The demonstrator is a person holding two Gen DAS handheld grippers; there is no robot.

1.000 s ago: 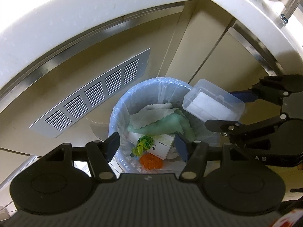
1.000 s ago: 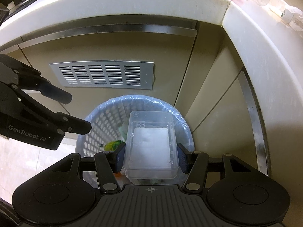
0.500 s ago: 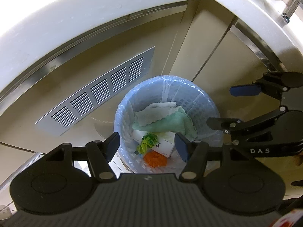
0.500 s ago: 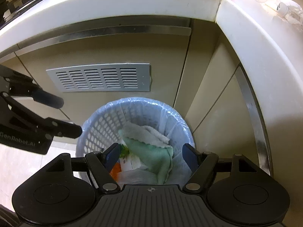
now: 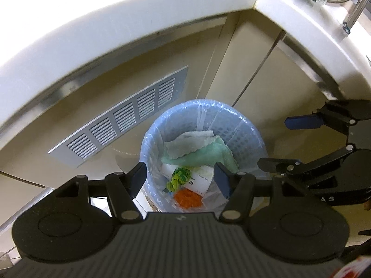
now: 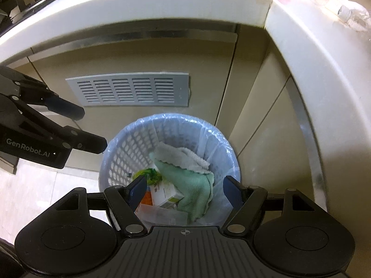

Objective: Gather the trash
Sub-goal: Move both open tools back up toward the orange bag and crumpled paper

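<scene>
Your right gripper (image 6: 184, 191) hangs over the waste basket (image 6: 120, 155) with its jaws spread and nothing between the pads; the jaws have just been opening. Your left gripper (image 5: 179, 178) is likewise parted and empty, poised above the near rim of the same basket. In the left wrist view the right gripper shows at the right edge, beside the basket; in the right wrist view the left one shows at the left edge.

The basket is a pale perforated tub lined with a clear plastic bag (image 5: 204, 108), standing on the floor against a beige cabinet front. Inside it:
- a green cloth (image 6: 192, 180) with a whitish cloth (image 6: 180, 157) lying over it, toward the far side;
- a white carton (image 5: 197, 180) partly under the green cloth;
- a crumpled yellow-green wrapper (image 5: 178, 178) resting on the carton;
- an orange scrap (image 5: 186, 198) at the near side;
- a clear plastic container (image 6: 162, 213), seen dimly at the near wall in the right wrist view.

A grey louvred vent (image 6: 129, 91) is set in the cabinet front behind the basket, below a white countertop (image 6: 139, 4).
</scene>
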